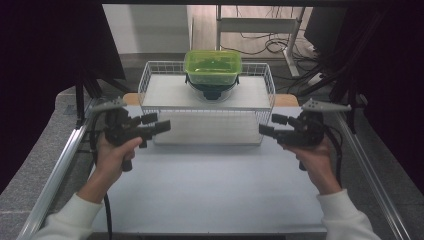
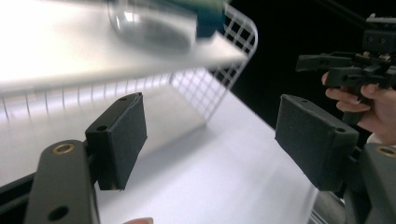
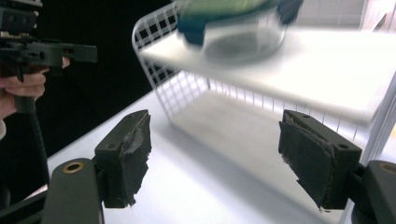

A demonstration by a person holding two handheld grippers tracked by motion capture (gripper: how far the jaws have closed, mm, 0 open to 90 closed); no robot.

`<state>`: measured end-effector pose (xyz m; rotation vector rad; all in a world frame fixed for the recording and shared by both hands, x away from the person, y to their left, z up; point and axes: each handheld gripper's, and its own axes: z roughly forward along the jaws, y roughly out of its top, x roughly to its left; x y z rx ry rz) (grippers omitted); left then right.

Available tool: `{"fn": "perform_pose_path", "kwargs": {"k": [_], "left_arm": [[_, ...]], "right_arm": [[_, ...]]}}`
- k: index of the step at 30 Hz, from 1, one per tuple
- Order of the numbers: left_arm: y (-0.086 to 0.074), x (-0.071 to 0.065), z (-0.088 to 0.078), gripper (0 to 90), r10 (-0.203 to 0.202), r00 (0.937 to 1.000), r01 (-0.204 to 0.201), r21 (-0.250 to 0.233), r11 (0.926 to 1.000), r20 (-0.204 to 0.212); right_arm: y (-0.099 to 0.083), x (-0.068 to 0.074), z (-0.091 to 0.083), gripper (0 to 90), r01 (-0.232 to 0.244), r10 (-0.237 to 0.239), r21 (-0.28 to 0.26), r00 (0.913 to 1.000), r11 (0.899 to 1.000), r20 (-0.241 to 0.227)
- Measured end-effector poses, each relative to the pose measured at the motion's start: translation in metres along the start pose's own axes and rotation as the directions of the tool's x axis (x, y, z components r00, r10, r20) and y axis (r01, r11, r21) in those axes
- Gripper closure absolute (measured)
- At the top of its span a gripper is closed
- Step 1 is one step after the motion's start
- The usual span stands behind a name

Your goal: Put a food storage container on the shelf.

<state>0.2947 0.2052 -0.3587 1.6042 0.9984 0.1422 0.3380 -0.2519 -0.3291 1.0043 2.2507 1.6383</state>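
- The left gripper [image 1: 156, 123] is held above the white table [image 1: 210, 190], its jaws spread wide with nothing between them.
- The right gripper [image 1: 273, 125] mirrors it on the other side, jaws likewise wide and empty.
- Between them stands a white wire rack [image 1: 150, 75].
- On the rack's shelf sits a green-lidded container [image 1: 213, 66] over what looks like a clear bowl [image 2: 149, 28], blurred in both gripper views.

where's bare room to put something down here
The table between the two forearms, in front of the wire rack, is bare. So are the rack's lower level and the top shelf's left and right ends. The shelf's middle is taken by the green-lidded container.
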Motion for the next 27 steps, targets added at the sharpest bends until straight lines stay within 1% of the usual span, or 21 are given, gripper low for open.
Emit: {"fn": "perform_pose_path", "kwargs": {"k": [2, 5, 7, 8, 9, 11, 12, 14, 17, 20, 24, 27], "left_arm": [[-0.019, -0.001, -0.001, 24.0, 0.013, 0.9995, -0.012, 0.02, 0.9997, -0.028], [-0.046, 0.0, 0.003, 24.0, 0.032, 0.9977, -0.027, 0.072, 0.997, -0.059], [-0.063, 0.001, 0.008, 23.9, 0.041, 0.9967, -0.032, 0.122, 0.992, -0.07], [-0.07, 0.001, 0.01, 23.5, 0.051, 0.9957, -0.039, 0.143, 0.989, -0.078], [-0.076, 0.002, 0.012, 23.5, 0.059, 0.9942, -0.045, 0.155, 0.9869, -0.09], [-0.085, 0.003, 0.015, 23.6, 0.061, 0.994, -0.045, 0.177, 0.9832, -0.09], [-0.089, 0.004, 0.016, 23.5, 0.057, 0.994, -0.039, 0.179, 0.983, -0.093], [-0.094, 0.005, 0.018, 23.5, 0.052, 0.9943, -0.033, 0.192, 0.9809, -0.093], [-0.096, 0.005, 0.017, 23.6, 0.06, 0.9927, -0.039, 0.192, 0.9807, -0.105], [-0.096, 0.005, 0.016, 23.5, 0.058, 0.9922, -0.037, 0.184, 0.9822, -0.11], [-0.097, 0.008, 0.015, 23.4, 0.055, 0.9912, -0.033, 0.176, 0.9838, -0.121], [-0.1, 0.011, 0.018, 23.0, 0.06, 0.9894, -0.034, 0.184, 0.9824, -0.133]], "right_arm": [[-0.016, 0.005, -0.003, 25.0, 0.006, -0.006, 0.019, 1.0, 1.0, 0.001], [-0.039, 0.011, -0.006, 24.9, 0.024, -0.025, 0.058, 0.9995, 0.998, 0.02], [-0.055, 0.013, -0.006, 24.9, 0.035, -0.038, 0.085, 0.9983, 0.996, 0.043], [-0.062, 0.013, -0.006, 24.9, 0.036, -0.04, 0.099, 0.9981, 0.994, 0.046], [-0.068, 0.012, -0.006, 24.8, 0.032, -0.037, 0.105, 0.9982, 0.994, 0.046], [-0.079, 0.01, -0.006, 24.6, 0.015, -0.02, 0.11, 0.9988, 0.994, 0.045], [-0.083, 0.01, -0.005, 24.6, 0.007, -0.013, 0.116, 0.9988, 0.993, 0.048], [-0.089, 0.008, -0.004, 24.6, 0.008, -0.016, 0.121, 0.9977, 0.993, 0.065], [-0.092, 0.009, -0.003, 24.2, 0.019, -0.03, 0.137, 0.9965, 0.99, 0.078], [-0.093, 0.01, -0.003, 23.9, 0.018, -0.029, 0.127, 0.9966, 0.992, 0.077], [-0.094, 0.012, -0.006, 21.1, 0.034, -0.045, 0.118, 0.9949, 0.992, 0.09], [-0.097, 0.012, -0.007, 18.5, 0.037, -0.048, 0.121, 0.9949, 0.992, 0.089]]}}
